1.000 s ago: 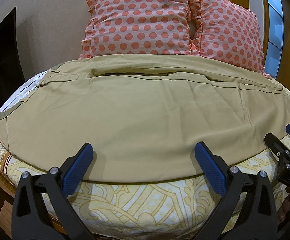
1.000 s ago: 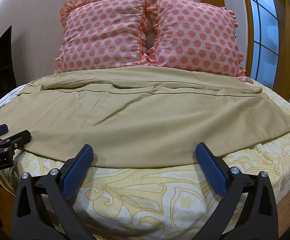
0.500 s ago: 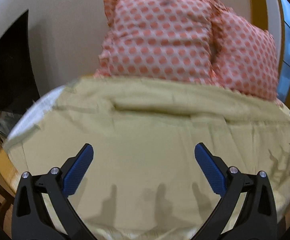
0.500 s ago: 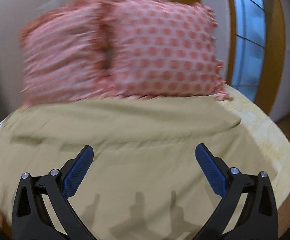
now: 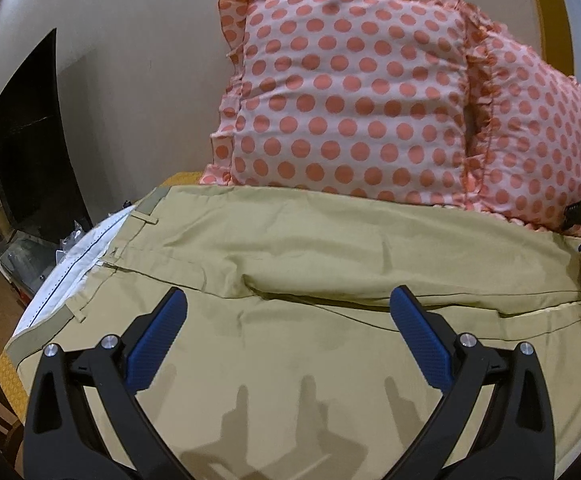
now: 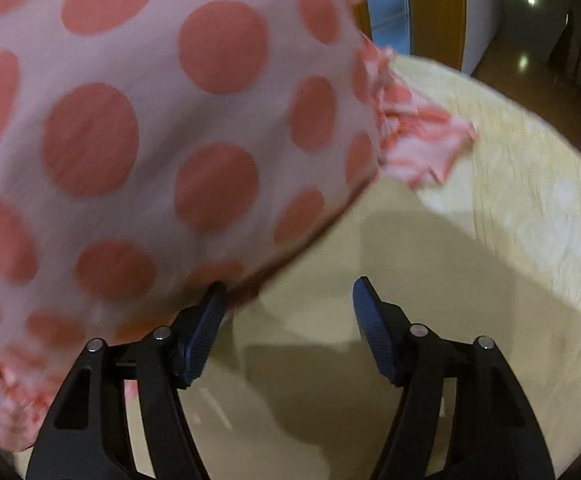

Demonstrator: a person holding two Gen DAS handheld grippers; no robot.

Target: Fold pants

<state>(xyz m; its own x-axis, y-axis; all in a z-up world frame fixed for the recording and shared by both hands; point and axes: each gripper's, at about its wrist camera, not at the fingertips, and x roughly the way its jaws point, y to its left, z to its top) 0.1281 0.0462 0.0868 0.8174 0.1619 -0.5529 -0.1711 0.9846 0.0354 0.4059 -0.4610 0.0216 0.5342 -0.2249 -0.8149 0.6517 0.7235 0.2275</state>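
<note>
Pants [image 5: 330,344] lie spread flat on the bed [image 6: 530,184] below the pillows [image 5: 350,100], apparently folded lengthwise; crosswise folds remain. Left tool [image 5: 286,340] and right tool [image 6: 288,328] both spread, grasping nothing.

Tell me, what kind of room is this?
Most likely a bedroom. Two spotted pillows lean against the wall at the head of a bed, and tan pants lie spread across it.

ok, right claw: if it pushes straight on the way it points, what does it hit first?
Probably the khaki pants lying ahead between the open fingers of the right claw. The polka-dot pillow already crowds its left finger; blur hides depth.
</note>
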